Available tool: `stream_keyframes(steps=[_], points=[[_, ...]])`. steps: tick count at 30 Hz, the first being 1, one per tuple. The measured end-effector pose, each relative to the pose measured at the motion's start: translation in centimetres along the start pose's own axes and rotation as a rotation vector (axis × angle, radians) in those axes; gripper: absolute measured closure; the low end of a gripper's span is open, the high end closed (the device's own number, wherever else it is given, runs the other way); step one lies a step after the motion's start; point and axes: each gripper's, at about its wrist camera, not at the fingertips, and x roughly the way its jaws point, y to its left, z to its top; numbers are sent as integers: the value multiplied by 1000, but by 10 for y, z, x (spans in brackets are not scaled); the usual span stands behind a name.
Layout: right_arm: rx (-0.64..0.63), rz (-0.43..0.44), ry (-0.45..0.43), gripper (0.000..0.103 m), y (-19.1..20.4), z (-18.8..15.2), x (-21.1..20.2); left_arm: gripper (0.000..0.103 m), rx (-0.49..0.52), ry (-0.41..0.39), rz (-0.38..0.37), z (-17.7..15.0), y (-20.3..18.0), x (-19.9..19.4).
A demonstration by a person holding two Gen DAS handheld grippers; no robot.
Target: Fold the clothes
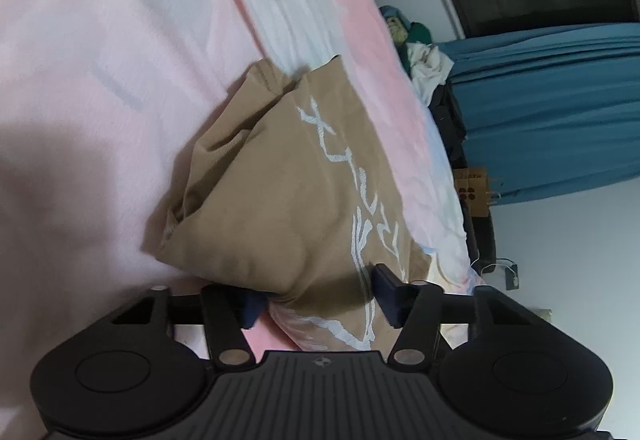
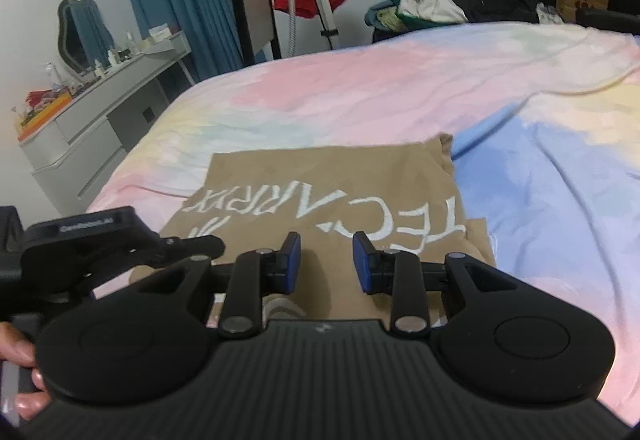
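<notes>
The tan shirt (image 2: 320, 192) is lying in the middle of the frame on the pastel bedspread (image 2: 400, 88), already doubled into a rough rectangle with its white lettering facing up. In the left wrist view the same shirt (image 1: 288, 176) is running from the centre down to the lower middle, where the left gripper (image 1: 316, 300) is straddling its near edge with its blue pads apart; cloth is sitting between them, but they are not pinching it. The right gripper (image 2: 326, 260) is hovering over the shirt's near edge, low in the frame, its jaws parted and holding nothing.

Whether another fold is coming or the shirt is finished, I cannot tell. Any grip would do best taking all layers at an edge, pulling flat and level.

The shirt is looking soft, matte and bulky at its far bunched corner; the bedspread is looking fleecy, with shallow wrinkles.
</notes>
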Motion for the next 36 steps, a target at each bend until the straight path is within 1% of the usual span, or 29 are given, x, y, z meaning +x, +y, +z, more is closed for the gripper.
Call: stream_keyframes(steps=[3, 7, 8, 10, 11, 13, 14, 15, 17, 19, 20, 21, 23, 24, 26, 28, 32, 34, 35, 36], points=[[-28, 2, -27, 71, 7, 0, -5, 60, 17, -15, -9, 0, -2, -1], [-21, 30, -41, 71, 11, 1, -10, 66, 31, -31, -26, 2, -6, -4], [-1, 51, -38, 71, 10, 1, -11, 66, 31, -33, -30, 2, -6, -4], [82, 129, -11, 70, 5, 2, -12, 68, 37, -37, -37, 4, -8, -5], [151, 193, 13, 70, 0, 1, -11, 68, 44, -39, -35, 4, -9, -5], [357, 375, 85, 69, -17, -4, -4, 68, 52, -43, -33, 4, -10, -6], [439, 425, 116, 63, -24, -7, 1, 68, 52, -43, -32, 4, -10, -6], [509, 449, 147, 51, -30, -11, 6, 68, 50, -43, -32, 4, -10, -7], [604, 449, 191, 40, -40, -18, 15, 68, 45, -42, -33, 4, -9, -8], [732, 492, 229, 39, -51, -26, 24, 68, 47, -42, -31, 4, -9, -9], [800, 521, 249, 31, -56, -30, 28, 68, 49, -43, -30, 4, -10, -9], [871, 550, 270, 26, -60, -36, 33, 68, 49, -43, -32, 4, -9, -10], [1019, 609, 320, 19, -63, -51, 44, 68, 45, -42, -36, 5, -9, -11], [1081, 630, 344, 19, -64, -58, 48, 68, 43, -40, -38, 6, -8, -11], [1164, 636, 379, 19, -63, -71, 57, 68, 37, -38, -42, 6, -7, -11], [1224, 591, 367, 19, -66, -81, 62, 68, 33, -36, -46, 7, -6, -11], [1259, 455, 219, 19, -84, -85, 53, 68, 32, -34, -47, 8, -6, -11], [1266, 422, 128, 20, -91, -85, 47, 68, 37, -34, -46, 8, -7, -11], [1271, 411, 98, 20, -94, -85, 44, 68, 38, -34, -45, 8, -7, -11], [1272, 401, 77, 25, -96, -84, 42, 68, 38, -34, -45, 8, -7, -11]])
